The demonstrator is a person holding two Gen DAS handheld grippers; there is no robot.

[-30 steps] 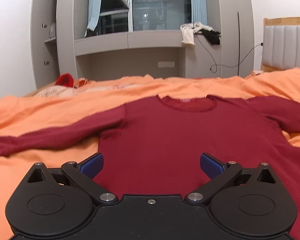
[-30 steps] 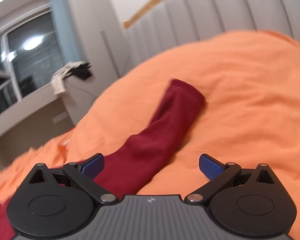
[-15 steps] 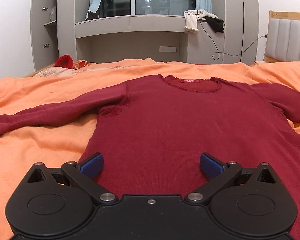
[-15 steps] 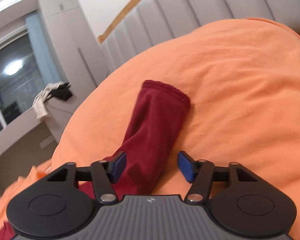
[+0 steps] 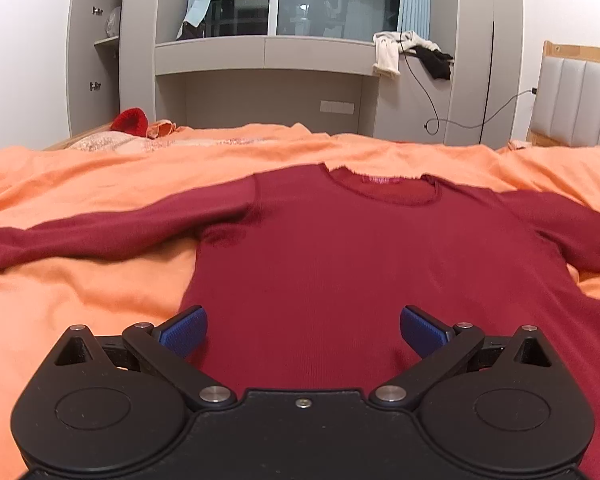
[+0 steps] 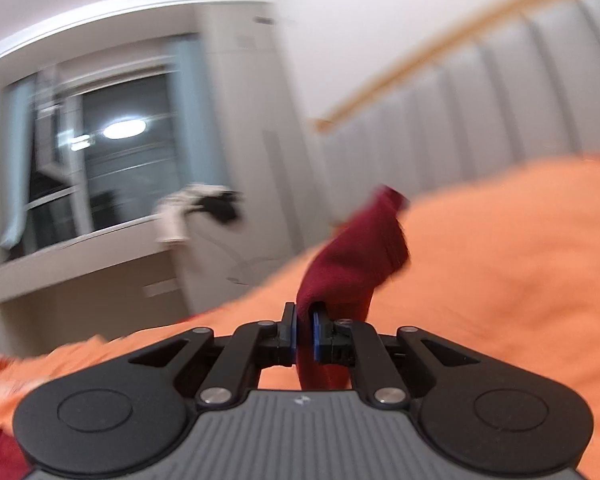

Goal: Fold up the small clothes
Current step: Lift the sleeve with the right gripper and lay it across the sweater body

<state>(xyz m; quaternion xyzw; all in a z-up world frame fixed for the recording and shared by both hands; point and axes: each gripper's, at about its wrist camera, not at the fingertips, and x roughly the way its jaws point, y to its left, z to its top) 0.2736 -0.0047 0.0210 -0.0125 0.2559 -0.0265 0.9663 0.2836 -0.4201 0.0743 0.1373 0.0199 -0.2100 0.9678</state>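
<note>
The sleeve [image 6: 356, 256] of the soft, limp red sweater [image 5: 340, 264] is pinched by the right gripper [image 6: 304, 332] near its cuff. The left gripper [image 5: 303, 330] is held wide over the hem, empty. Edges are judged the best holds.

My left gripper [image 5: 303, 330]: black linkage, silver screws behind blue ribbed fingers [image 5: 184, 330].
My right gripper [image 6: 304, 332]: black, grey ribbed plate behind its fingers [image 6: 316, 334], small white mark.

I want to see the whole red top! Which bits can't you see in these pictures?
- Left sleeve end: left wrist view, cut off by the picture's edge.
- Hem of the top: left wrist view, hidden under the left gripper.
- Sleeve held by the right gripper: right wrist view, blurred.
- Neck label: too small to read.
</note>
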